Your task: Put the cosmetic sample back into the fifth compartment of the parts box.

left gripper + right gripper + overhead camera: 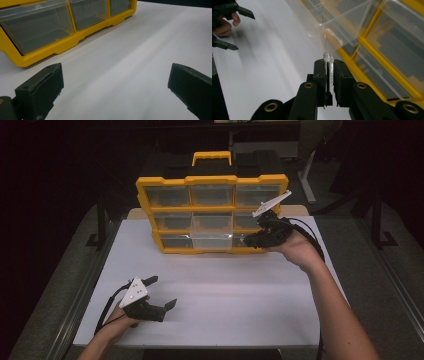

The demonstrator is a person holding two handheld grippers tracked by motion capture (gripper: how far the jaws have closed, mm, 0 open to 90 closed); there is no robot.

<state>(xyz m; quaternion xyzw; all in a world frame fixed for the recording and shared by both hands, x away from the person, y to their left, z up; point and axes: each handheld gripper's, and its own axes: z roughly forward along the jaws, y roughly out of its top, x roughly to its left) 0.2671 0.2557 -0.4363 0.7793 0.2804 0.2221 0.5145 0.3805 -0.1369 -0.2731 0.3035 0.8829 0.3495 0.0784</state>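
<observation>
Beside the yellow drawer organizer, the right gripper clamped 1 small clear vial between its jaws, near the pulled-out centre drawer. Left gripper hovered open over the white table.

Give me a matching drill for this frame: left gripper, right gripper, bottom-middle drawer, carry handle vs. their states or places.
Things:
1. left gripper
2. right gripper
3. bottom-middle drawer
4. carry handle

States or places:
A. pulled out of the yellow organizer
B. on top of the organizer, at the back
C. jaws wide apart over the bare white table
D. shut on a small clear vial

Pairs: 1-C, 2-D, 3-A, 4-B
</observation>
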